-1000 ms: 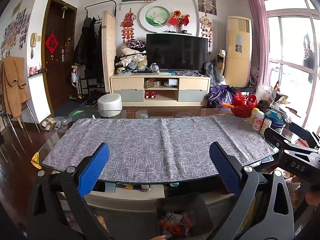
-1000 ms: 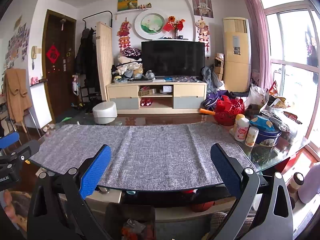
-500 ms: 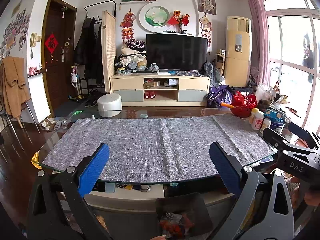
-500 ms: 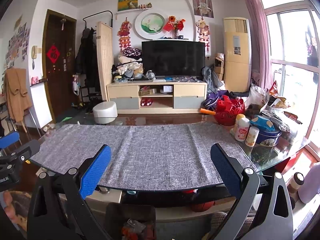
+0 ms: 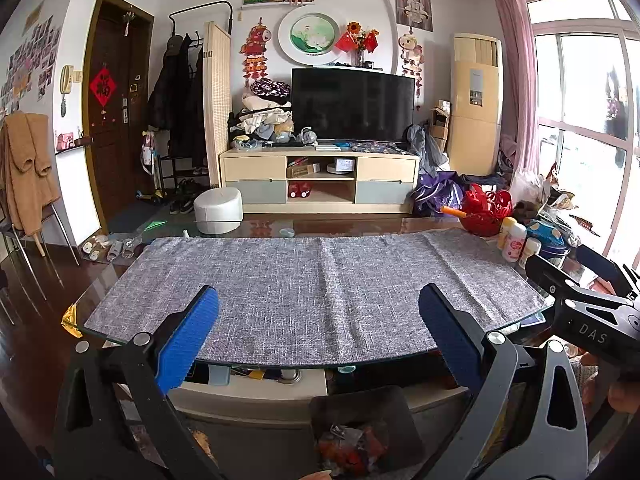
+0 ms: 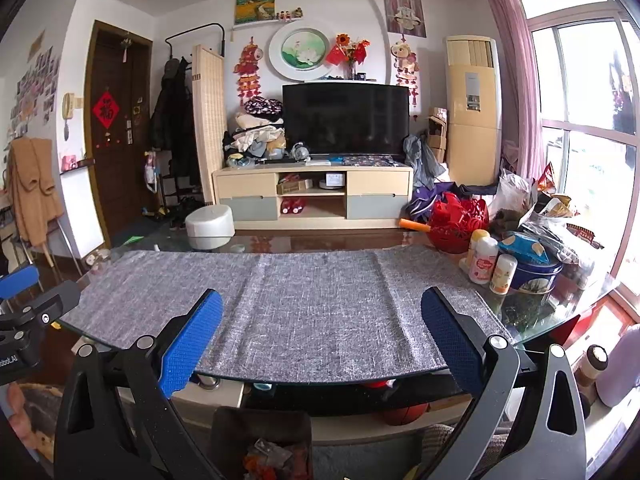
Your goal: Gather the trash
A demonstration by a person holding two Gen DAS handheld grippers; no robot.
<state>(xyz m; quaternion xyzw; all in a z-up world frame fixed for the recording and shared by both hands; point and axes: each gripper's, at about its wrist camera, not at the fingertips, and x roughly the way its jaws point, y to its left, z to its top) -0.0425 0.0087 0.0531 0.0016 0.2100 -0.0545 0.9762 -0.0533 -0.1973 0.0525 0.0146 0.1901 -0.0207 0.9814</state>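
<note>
Both grippers hover side by side in front of a glass table [image 5: 76,320] covered by a grey cloth [image 5: 312,280]. My left gripper [image 5: 318,332] is open and empty. My right gripper [image 6: 322,332] is open and empty. A dark trash bin [image 5: 364,428] with crumpled red and clear wrappers stands on the floor below the table's front edge; it also shows in the right wrist view [image 6: 262,440]. The right gripper's body [image 5: 588,320] shows at the right of the left wrist view.
Bottles [image 6: 486,260], a blue tin [image 6: 534,274] and a red basket [image 6: 458,220] crowd the table's right end, with bags behind. A white round stool [image 5: 218,210] and a TV cabinet [image 5: 320,180] stand beyond the table.
</note>
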